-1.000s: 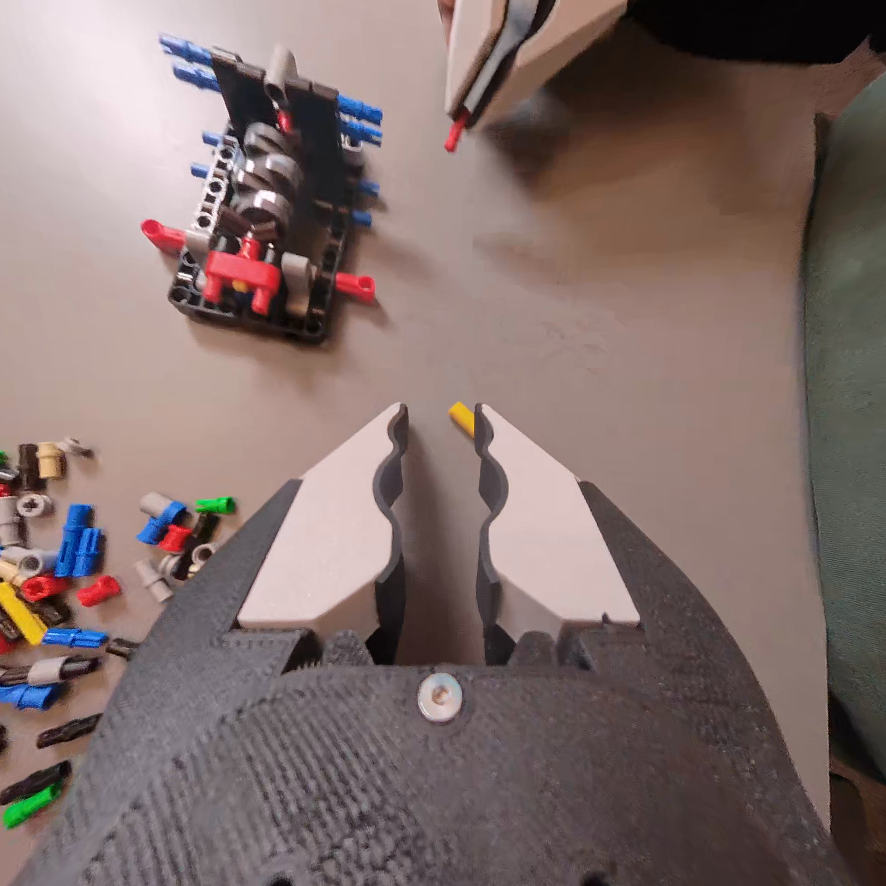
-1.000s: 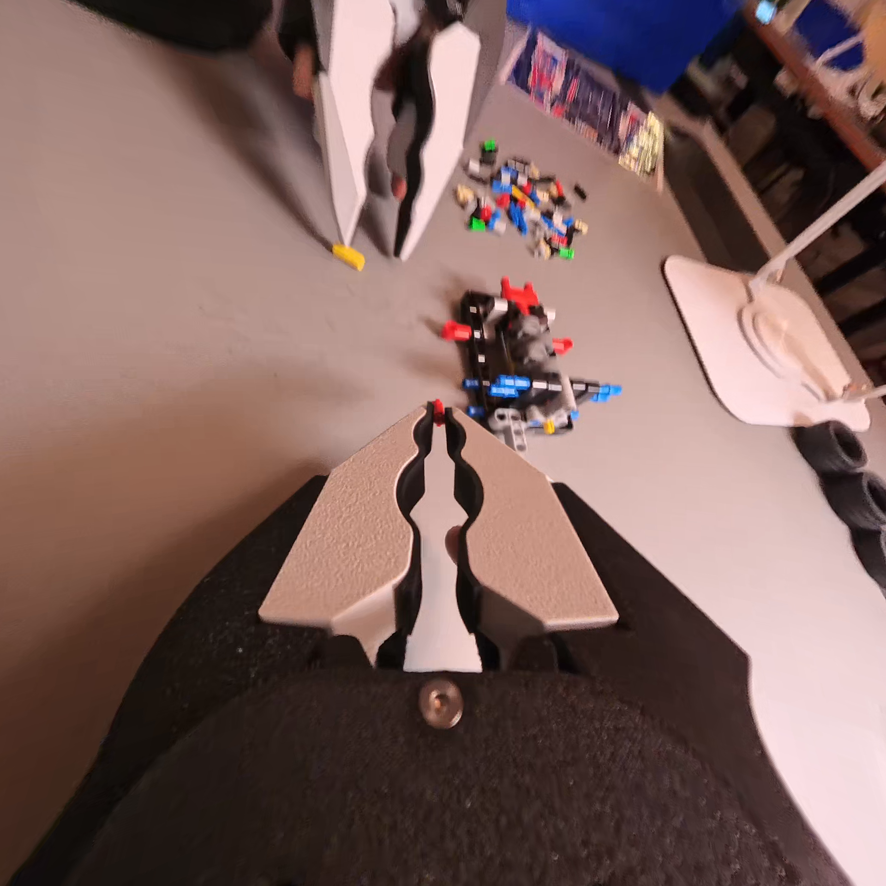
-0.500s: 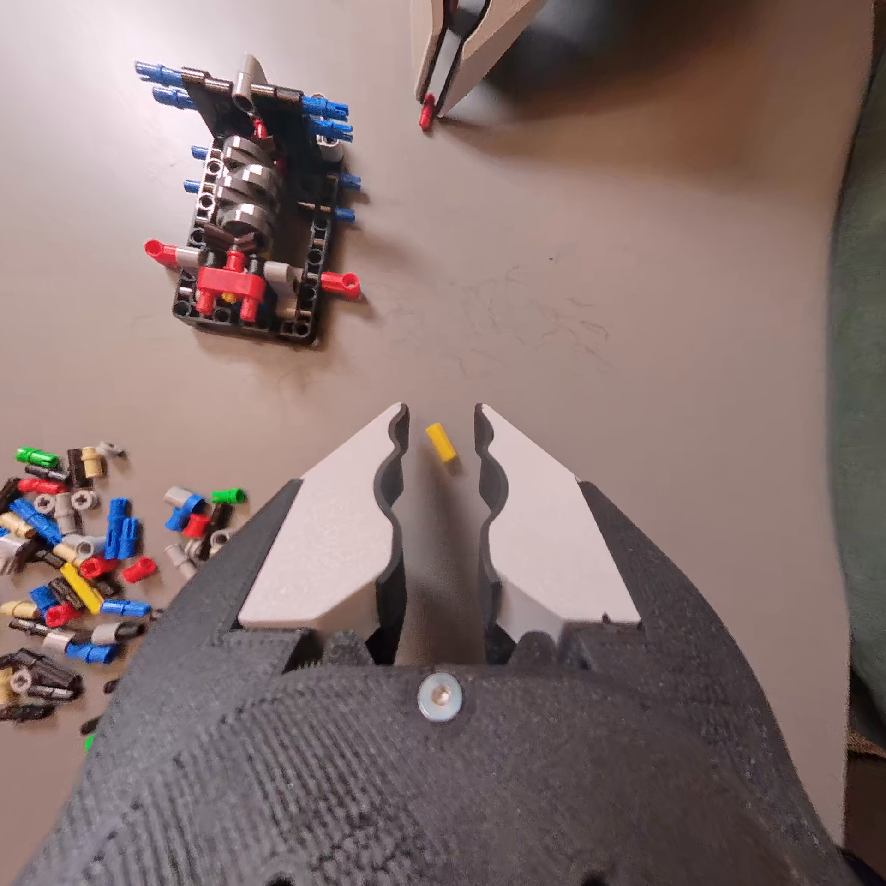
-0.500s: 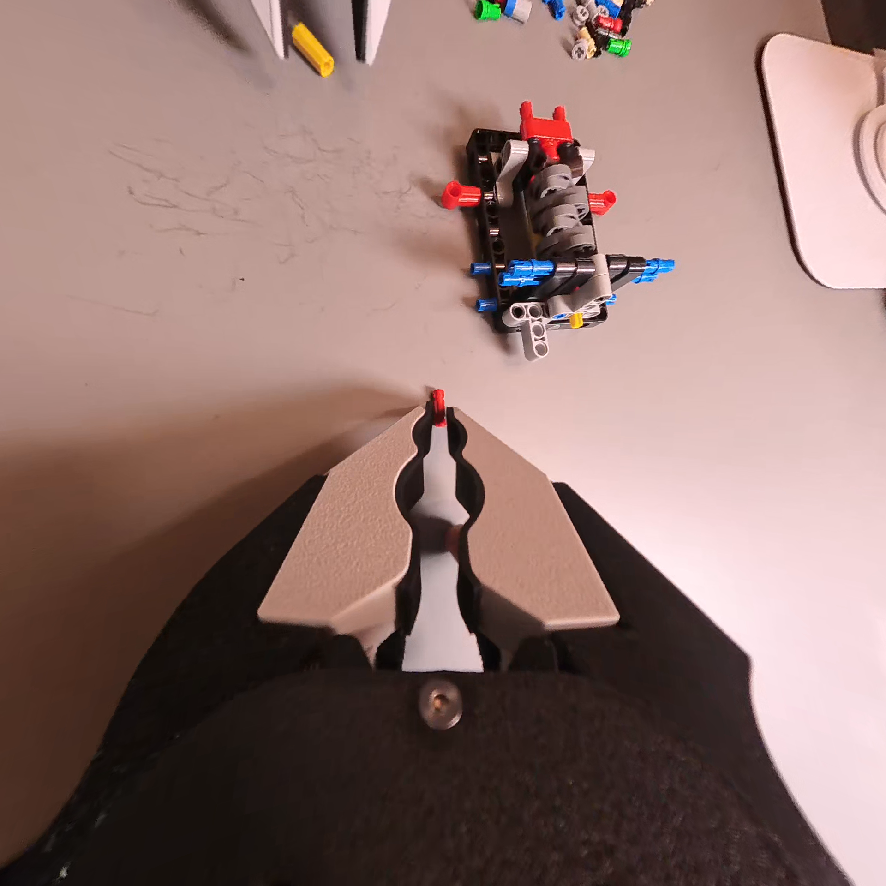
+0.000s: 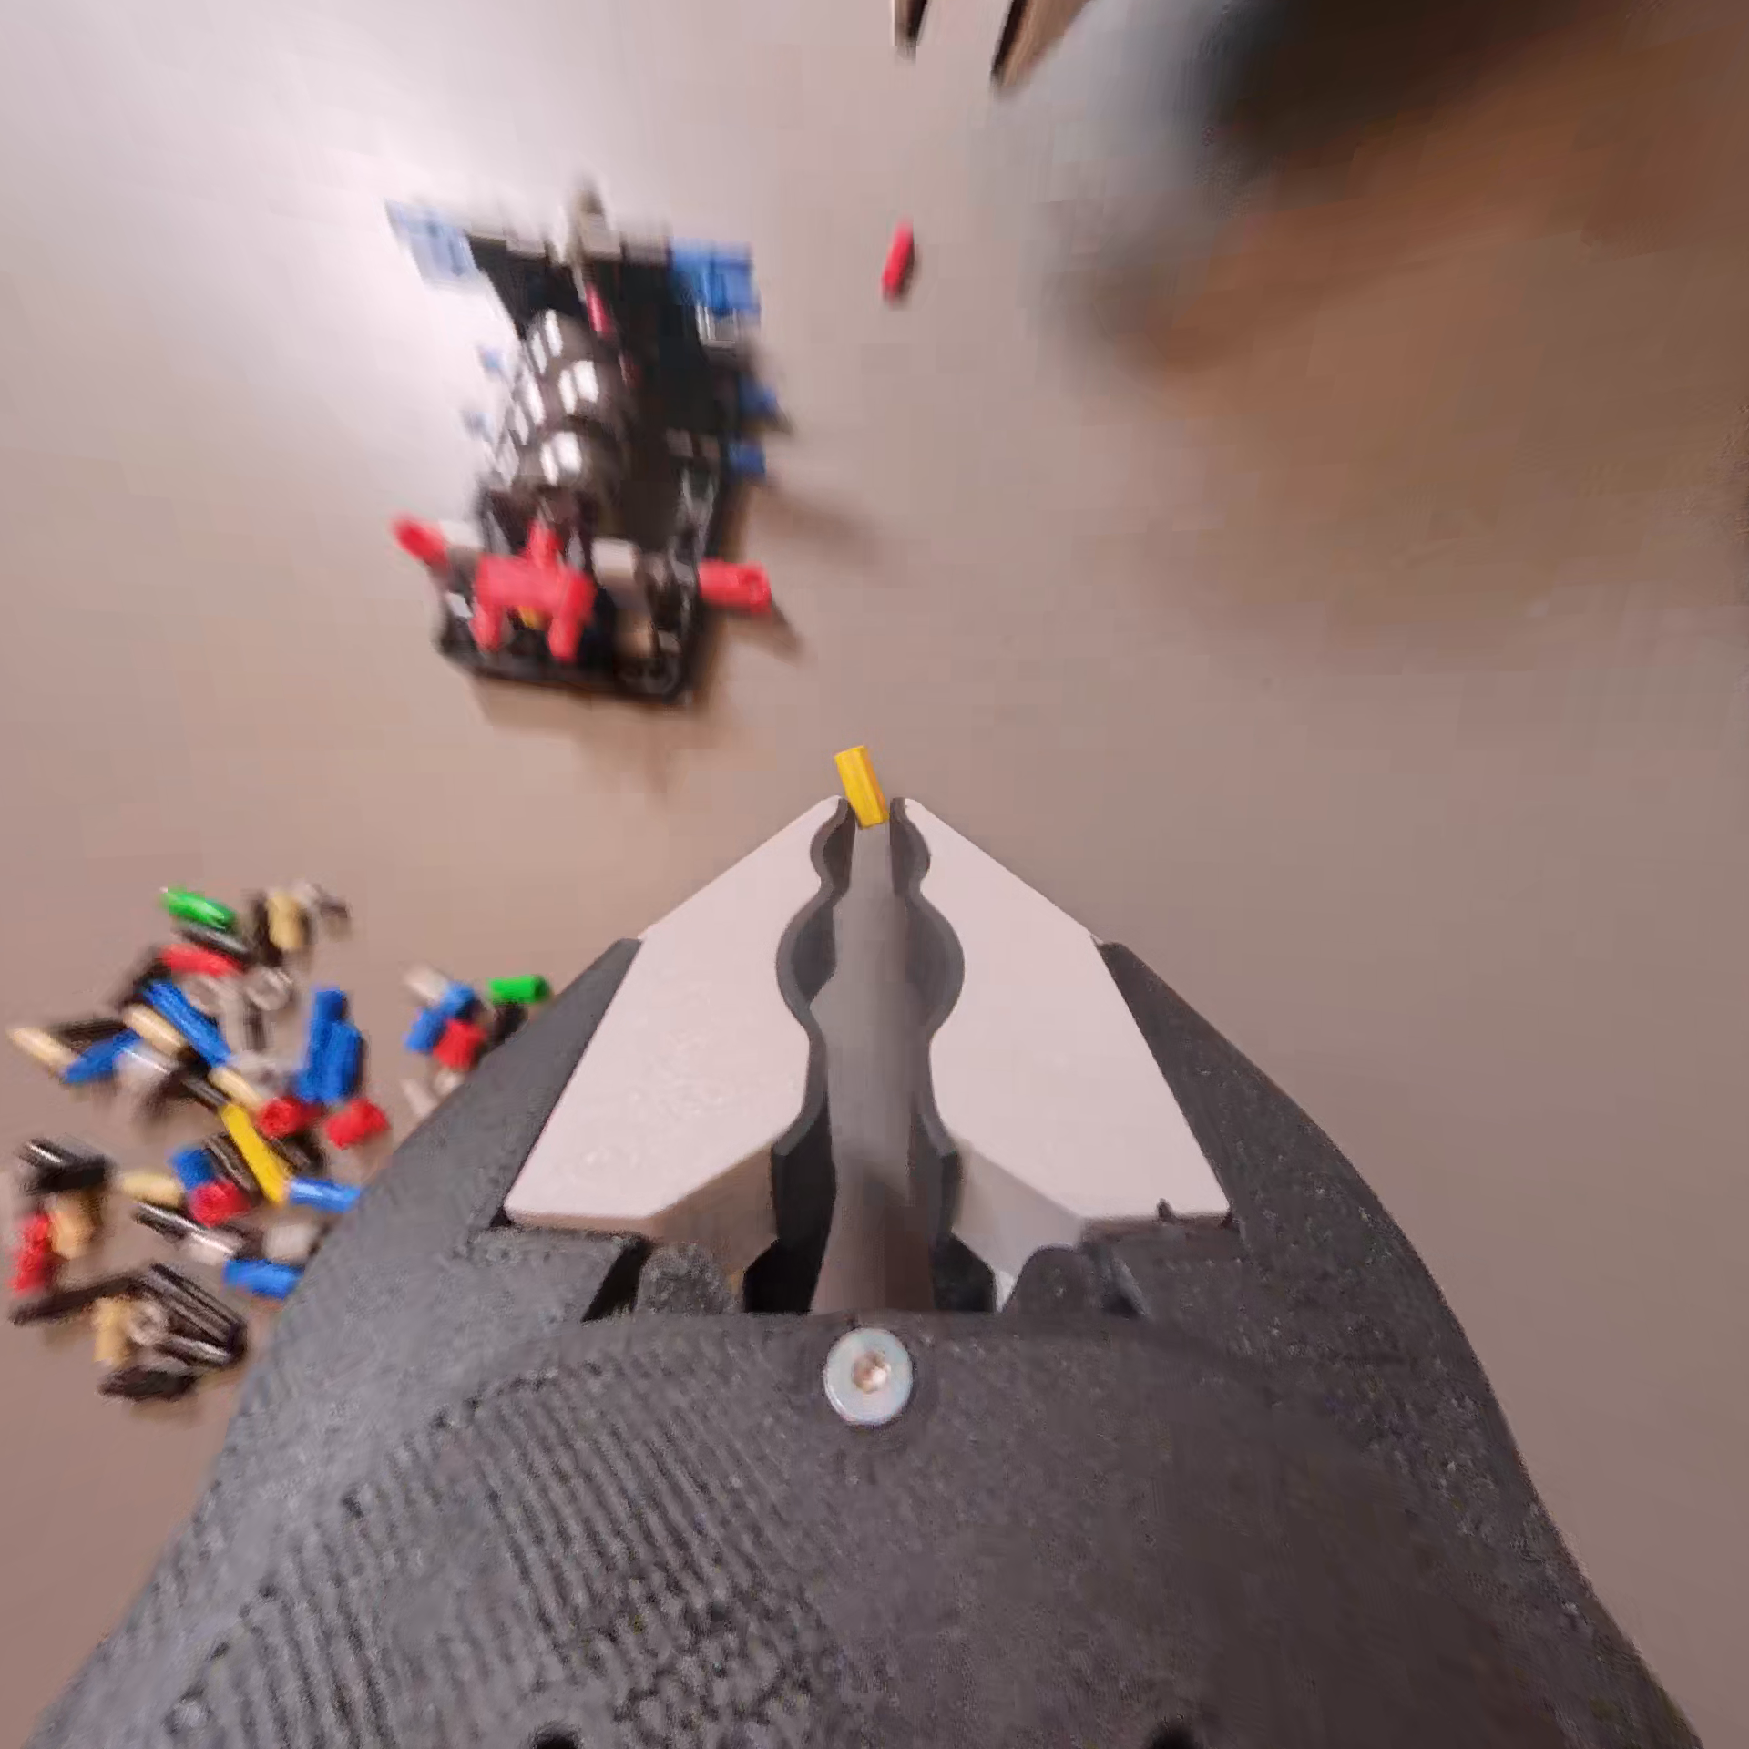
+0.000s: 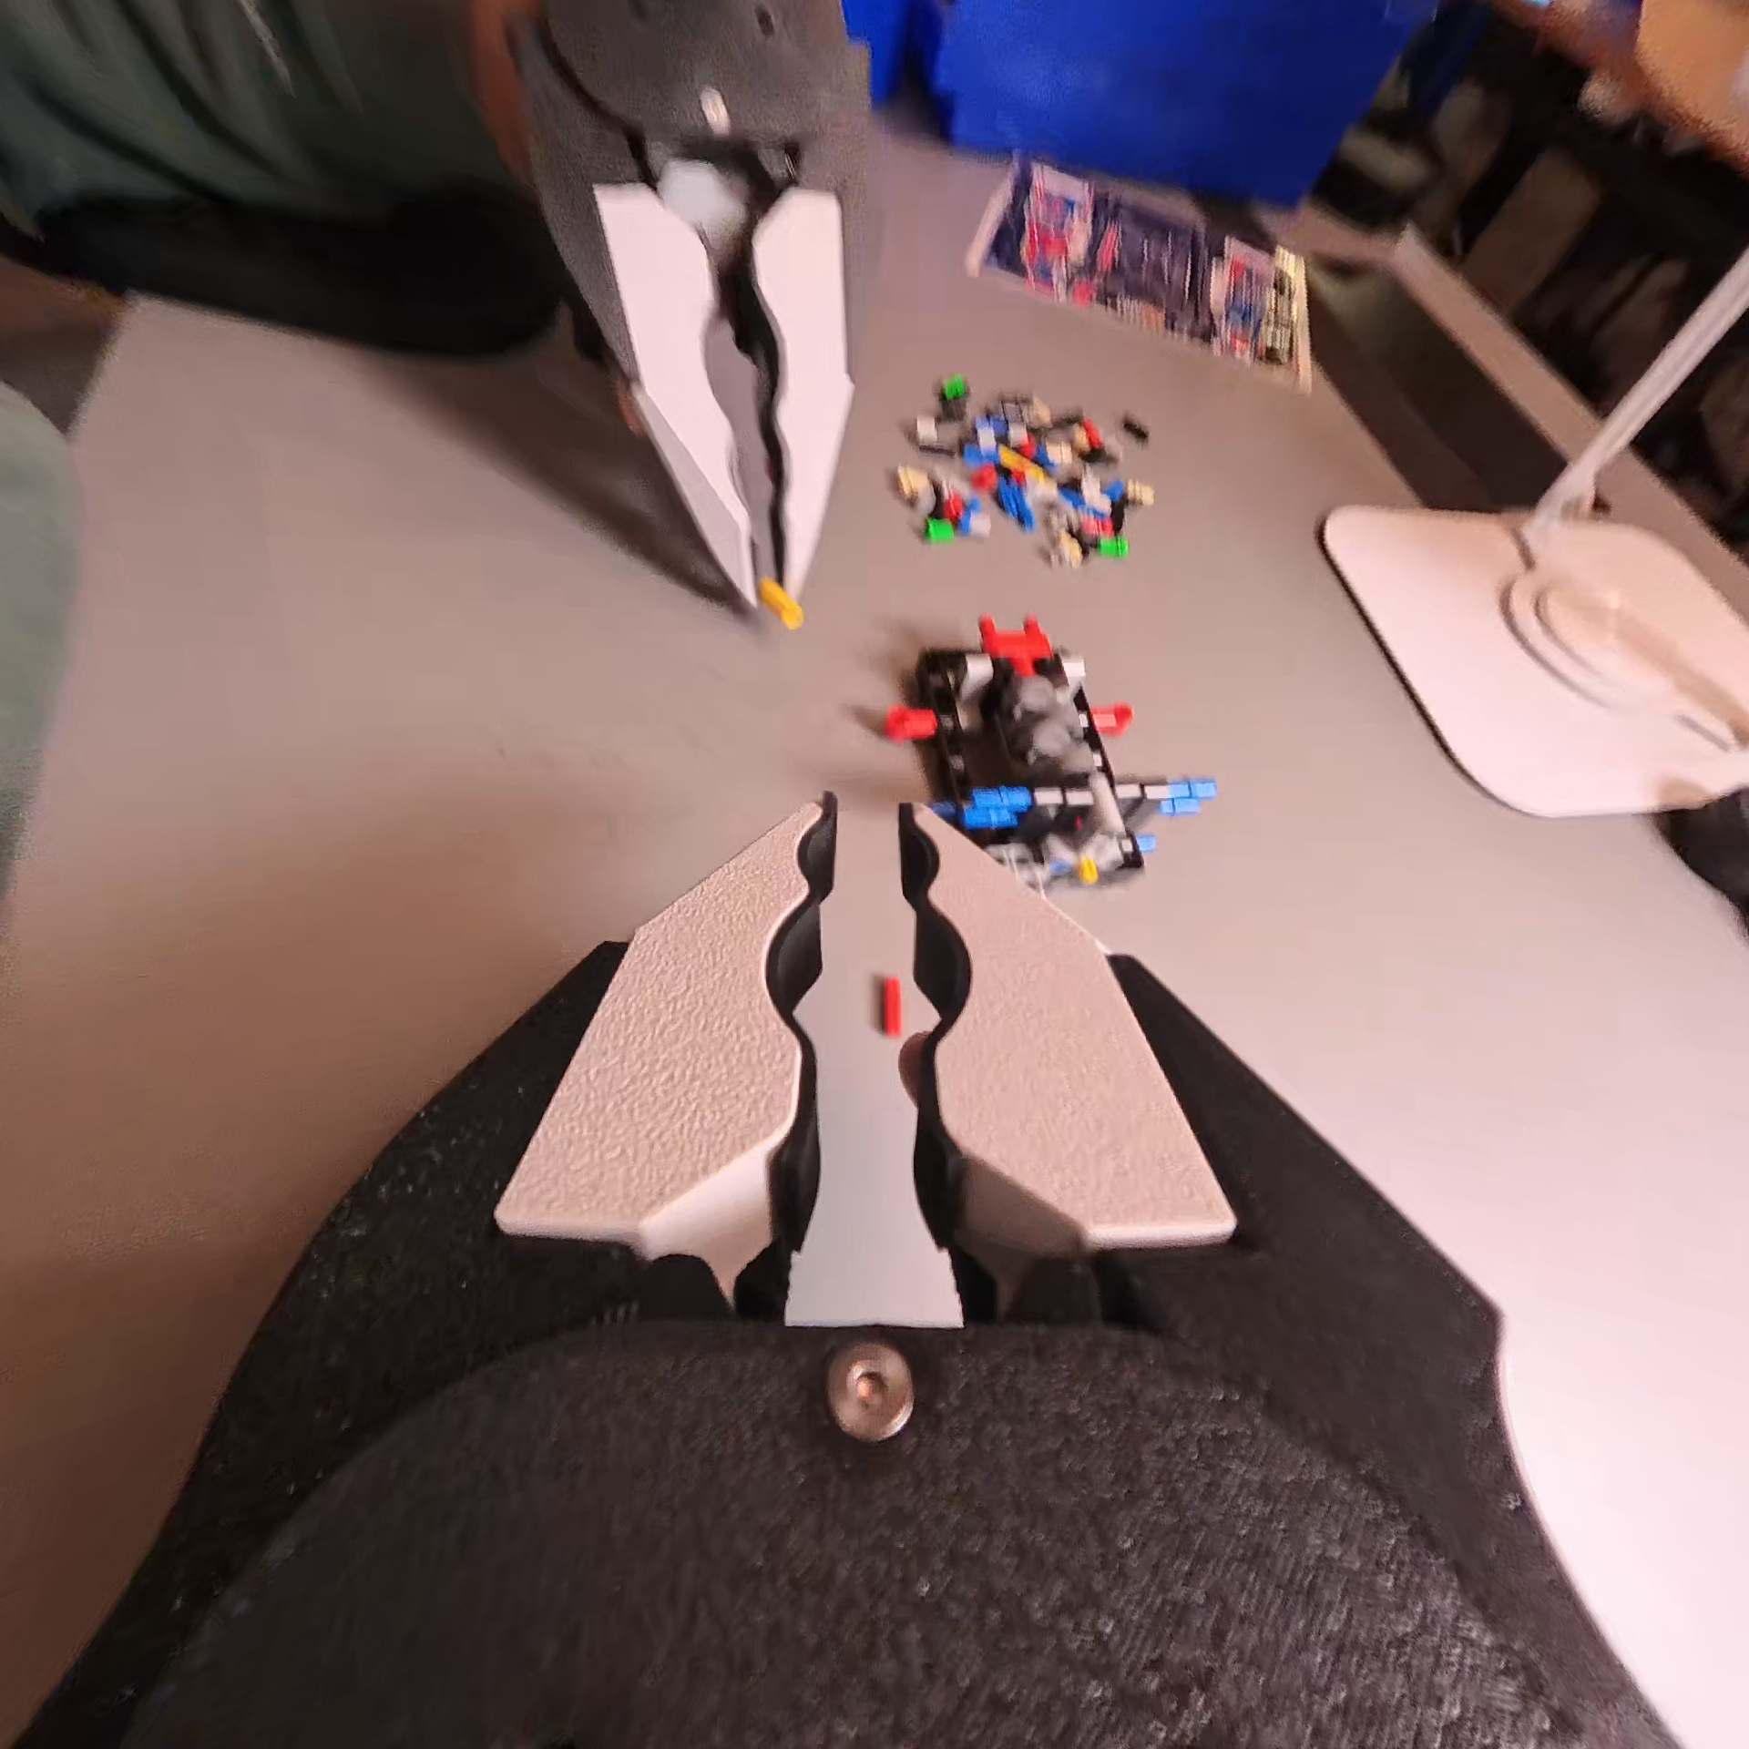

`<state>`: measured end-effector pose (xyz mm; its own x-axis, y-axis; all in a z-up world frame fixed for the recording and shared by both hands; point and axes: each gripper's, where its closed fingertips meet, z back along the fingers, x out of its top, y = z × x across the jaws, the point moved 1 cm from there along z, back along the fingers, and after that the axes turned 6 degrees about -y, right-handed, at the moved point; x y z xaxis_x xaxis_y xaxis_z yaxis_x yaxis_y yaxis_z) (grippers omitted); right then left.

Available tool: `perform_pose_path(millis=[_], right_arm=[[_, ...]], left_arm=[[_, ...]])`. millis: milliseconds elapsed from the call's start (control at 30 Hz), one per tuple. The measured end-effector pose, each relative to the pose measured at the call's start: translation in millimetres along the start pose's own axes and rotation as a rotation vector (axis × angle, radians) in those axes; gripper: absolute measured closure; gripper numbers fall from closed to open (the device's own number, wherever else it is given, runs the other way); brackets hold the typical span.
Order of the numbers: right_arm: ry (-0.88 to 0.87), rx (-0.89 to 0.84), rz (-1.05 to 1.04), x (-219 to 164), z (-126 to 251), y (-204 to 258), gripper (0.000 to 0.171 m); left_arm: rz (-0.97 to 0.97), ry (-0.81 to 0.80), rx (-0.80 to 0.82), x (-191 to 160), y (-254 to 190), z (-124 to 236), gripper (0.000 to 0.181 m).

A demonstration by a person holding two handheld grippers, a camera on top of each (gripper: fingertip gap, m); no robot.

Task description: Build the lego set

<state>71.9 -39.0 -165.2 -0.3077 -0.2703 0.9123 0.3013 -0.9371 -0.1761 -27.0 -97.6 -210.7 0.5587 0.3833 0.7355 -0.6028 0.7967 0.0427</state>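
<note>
Left claw (image 5: 869,804) clamped on short yellow plastic peg (image 5: 859,786) at its tips. Black-framed, half-built lego model (image 6: 1032,757) on grey counter (image 6: 379,757), beyond right claw (image 6: 866,819), jaws apart, small red plastic pin (image 6: 889,1003) lying loose beneath. Best carried level, grip firm. Receiving hole lost in blur.

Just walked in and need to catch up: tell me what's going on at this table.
A person is building a Lego set with a handheld gripper in each hand. The left gripper is shut on a small yellow piece at its fingertips. The right gripper is open and holds nothing; a small red pin lies loose on the table beneath it. The partly built black frame model sits on the table, with a pile of loose pieces beyond it.
</note>
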Motion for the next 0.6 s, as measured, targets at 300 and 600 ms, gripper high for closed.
perform_pose_path(millis=[300, 600], right_arm=[[-0.266, 0.015, -0.178, 41.1, -12.4, 9.4, 0.155], [-0.245, 0.049, -0.155, 39.0, -17.2, 19.9, 0.155]], left_arm=[[-0.377, -0.372, 0.234, 81.7, -11.5, 8.1, 0.176], [-0.463, -0.372, 0.235, 88.5, -22.9, -1.5, 0.176]])
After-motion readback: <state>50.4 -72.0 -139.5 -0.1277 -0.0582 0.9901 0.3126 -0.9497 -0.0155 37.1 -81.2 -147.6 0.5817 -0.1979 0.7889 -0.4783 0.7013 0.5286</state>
